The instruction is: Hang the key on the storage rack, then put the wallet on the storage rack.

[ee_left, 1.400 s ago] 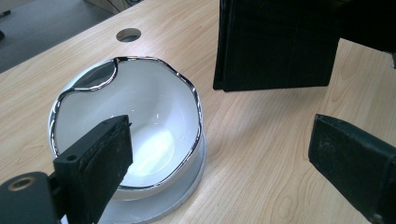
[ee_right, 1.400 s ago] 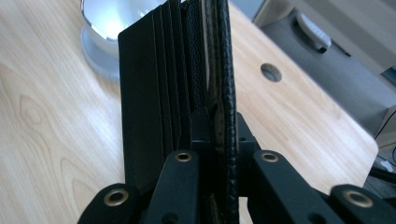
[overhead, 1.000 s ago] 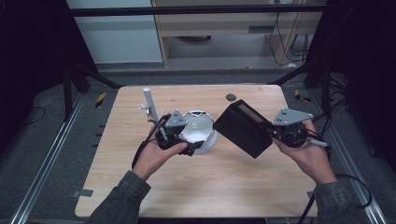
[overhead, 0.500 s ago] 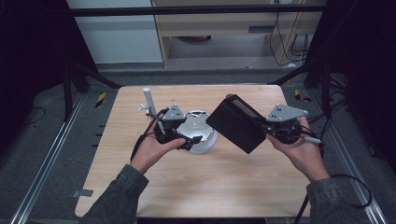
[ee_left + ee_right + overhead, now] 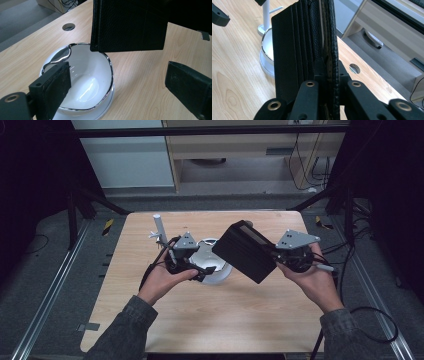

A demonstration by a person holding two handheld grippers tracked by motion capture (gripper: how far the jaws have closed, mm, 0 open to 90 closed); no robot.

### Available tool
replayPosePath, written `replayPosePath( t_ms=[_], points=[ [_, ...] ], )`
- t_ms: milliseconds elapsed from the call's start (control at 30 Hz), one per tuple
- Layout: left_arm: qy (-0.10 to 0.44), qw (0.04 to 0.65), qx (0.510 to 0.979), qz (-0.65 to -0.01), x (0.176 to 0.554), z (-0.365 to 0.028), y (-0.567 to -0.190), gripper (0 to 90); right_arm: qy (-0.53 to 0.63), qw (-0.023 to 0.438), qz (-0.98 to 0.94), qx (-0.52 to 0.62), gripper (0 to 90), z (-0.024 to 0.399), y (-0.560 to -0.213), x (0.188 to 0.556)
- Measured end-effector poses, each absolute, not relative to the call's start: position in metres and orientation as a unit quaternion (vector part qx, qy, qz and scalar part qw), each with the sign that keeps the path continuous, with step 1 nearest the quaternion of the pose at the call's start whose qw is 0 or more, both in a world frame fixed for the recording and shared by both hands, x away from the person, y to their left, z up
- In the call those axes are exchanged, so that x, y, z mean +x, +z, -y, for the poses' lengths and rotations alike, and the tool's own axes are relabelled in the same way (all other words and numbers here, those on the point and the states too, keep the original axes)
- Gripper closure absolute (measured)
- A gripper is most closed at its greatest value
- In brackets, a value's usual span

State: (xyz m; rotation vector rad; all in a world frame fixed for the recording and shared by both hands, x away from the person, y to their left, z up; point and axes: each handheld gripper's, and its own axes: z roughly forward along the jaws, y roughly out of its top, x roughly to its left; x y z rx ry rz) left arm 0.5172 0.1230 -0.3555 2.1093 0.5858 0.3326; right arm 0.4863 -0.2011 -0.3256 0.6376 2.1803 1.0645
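Observation:
A black leather wallet [image 5: 245,251] with card slots [image 5: 297,45] hangs tilted in the air, and my right gripper [image 5: 272,254] is shut on one end of it [image 5: 327,72]. Its far edge [image 5: 127,25] hangs above the rim of a white bowl [image 5: 82,82] with a silver edge, which stands on the wooden table [image 5: 215,267]. My left gripper [image 5: 202,270] is low beside the bowl, its jaws wide open [image 5: 120,87]. One jaw is over the bowl's near side and the other over bare table; neither presses on anything.
A white upright stand [image 5: 159,227] rises at the back left of the bowl [image 5: 265,15]. A round cable hole [image 5: 68,26] is in the tabletop beyond the bowl. Bare wood [image 5: 225,320] stretches toward the front edge. Cables trail off the right side [image 5: 370,320].
My right gripper has carried the wallet leftward, so its far edge now hangs over the bowl. The left gripper has stayed by the bowl.

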Motion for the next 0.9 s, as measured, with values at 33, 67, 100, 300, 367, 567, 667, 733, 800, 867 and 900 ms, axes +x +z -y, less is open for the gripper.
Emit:
replayPosePath(
  t_ms=[33, 67, 100, 300, 367, 567, 667, 733, 800, 867, 900],
  points=[
    [0.133, 0.447, 0.853, -0.235, 0.517, -0.123, -0.355, 6.7, 0.404, 0.311, -0.826, 0.24, 84.8, 0.2, -0.326, 0.486],
    [0.133, 0.447, 0.854, -0.233, 0.518, -0.122, -0.355, 6.7, 0.404, 0.311, -0.826, 0.24, 84.8, 0.199, -0.325, 0.486],
    [0.131, 0.447, 0.854, -0.231, 0.519, -0.121, -0.355, 6.7, 0.406, 0.311, -0.826, 0.238, 84.8, 0.199, -0.325, 0.486],
    [0.119, 0.443, 0.86, -0.224, 0.528, -0.11, -0.354, 8.1, 0.412, 0.307, -0.826, 0.231, 84.8, 0.193, -0.325, 0.484],
    [0.116, 0.439, 0.863, -0.22, 0.531, -0.107, -0.353, 8.1, 0.414, 0.305, -0.827, 0.228, 84.8, 0.191, -0.325, 0.484],
    [0.103, 0.434, 0.87, -0.212, 0.542, -0.095, -0.355, 10.5, 0.419, 0.302, -0.828, 0.217, 84.8, 0.186, -0.325, 0.483],
    [0.098, 0.436, 0.87, -0.207, 0.545, -0.089, -0.357, 12.5, 0.422, 0.299, -0.828, 0.215, 84.8, 0.184, -0.326, 0.483],
    [0.094, 0.44, 0.869, -0.206, 0.547, -0.086, -0.357, 14.4, 0.422, 0.297, -0.83, 0.211, 84.8, 0.182, -0.326, 0.483],
    [0.088, 0.444, 0.867, -0.208, 0.55, -0.085, -0.358, 16.6, 0.421, 0.296, -0.831, 0.21, 84.8, 0.182, -0.327, 0.483],
    [0.083, 0.448, 0.865, -0.211, 0.553, -0.084, -0.359, 22.9, 0.422, 0.296, -0.831, 0.208, 84.8, 0.182, -0.327, 0.483],
    [0.08, 0.447, 0.866, -0.211, 0.555, -0.085, -0.359, 27.5, 0.423, 0.296, -0.831, 0.207, 84.7, 0.182, -0.327, 0.484]
  ],
)
